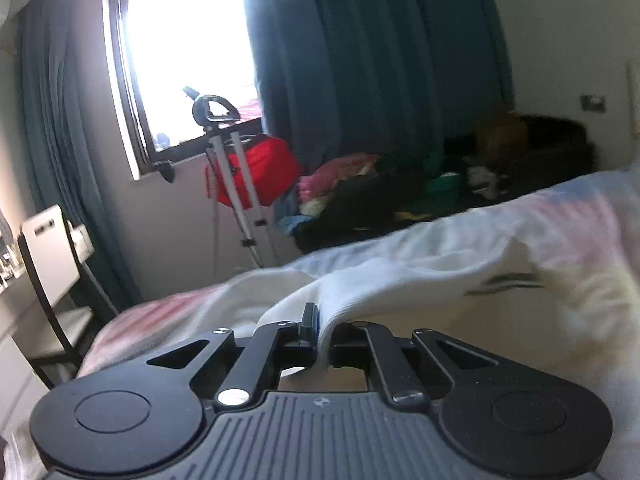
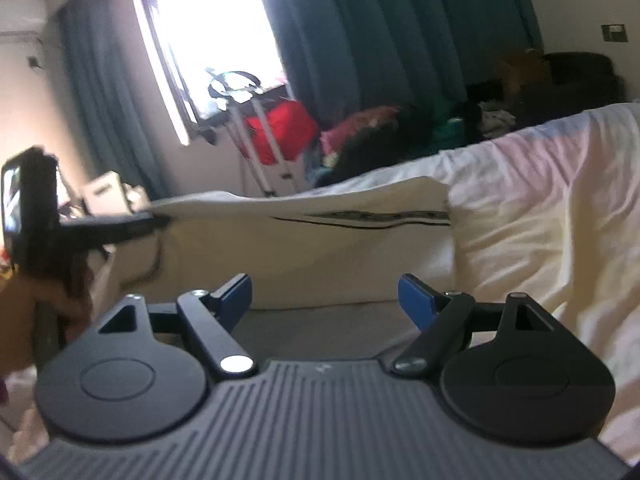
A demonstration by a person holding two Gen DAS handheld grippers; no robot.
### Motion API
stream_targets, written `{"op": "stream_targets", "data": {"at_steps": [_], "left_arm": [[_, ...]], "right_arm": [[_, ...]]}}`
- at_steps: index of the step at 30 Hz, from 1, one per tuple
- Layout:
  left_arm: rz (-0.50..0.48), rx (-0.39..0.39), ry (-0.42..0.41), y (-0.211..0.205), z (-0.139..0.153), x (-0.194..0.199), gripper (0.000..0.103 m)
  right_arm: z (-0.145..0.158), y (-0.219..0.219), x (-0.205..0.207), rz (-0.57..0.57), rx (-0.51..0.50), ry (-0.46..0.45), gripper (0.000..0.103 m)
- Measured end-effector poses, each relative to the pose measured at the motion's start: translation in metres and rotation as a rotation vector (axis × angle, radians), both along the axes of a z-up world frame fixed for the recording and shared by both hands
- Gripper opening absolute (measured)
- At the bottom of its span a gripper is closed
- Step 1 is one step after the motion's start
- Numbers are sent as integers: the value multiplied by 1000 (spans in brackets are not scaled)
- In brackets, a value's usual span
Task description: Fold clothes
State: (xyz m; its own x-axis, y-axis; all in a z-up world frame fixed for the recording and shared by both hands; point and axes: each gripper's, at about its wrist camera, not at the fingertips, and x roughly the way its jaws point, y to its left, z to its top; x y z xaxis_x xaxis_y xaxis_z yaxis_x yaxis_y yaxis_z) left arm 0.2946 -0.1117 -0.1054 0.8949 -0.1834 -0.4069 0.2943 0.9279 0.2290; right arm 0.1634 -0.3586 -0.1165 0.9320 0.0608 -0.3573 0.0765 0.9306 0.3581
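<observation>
White garment pinched, one corner lifted off bed

White garment (image 1: 400, 280) w/ a black stripe mark: lies across the bed (image 2: 540, 184), near edge raised and pulled taut. Left hand-held gripper (image 1: 316, 320): I see it clamped tight on a fold of the cloth, fabric running down btwn the closed jaws. From the right wrist view, the same unit (image 2: 152, 220) sits at the left, holding the garment corner up off the bed. Right hand-held gripper (image 2: 324, 300): jaws wide apart, blue pads (image 2: 236, 296) bare, nothing btwn them; hangs just short of the garment's hanging side. Background: teal curtains (image 1: 360, 60), bright window (image 1: 184, 52), red bag (image 1: 260, 168), heap of mixed clothes (image 1: 380, 184), white chair (image 1: 48, 256). Both views motion-blurred.
</observation>
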Motion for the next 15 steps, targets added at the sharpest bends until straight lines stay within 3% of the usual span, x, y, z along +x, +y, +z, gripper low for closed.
{"op": "stream_targets", "data": {"at_steps": [8,15], "left_arm": [[-23,-72,45,14,-14,-119,5],[18,-155,91,44,-34,-155,5]], "right_arm": [[-1,-4,-34,24,131,-11,83],[-38,-13,-18,28,313,65,83]]}}
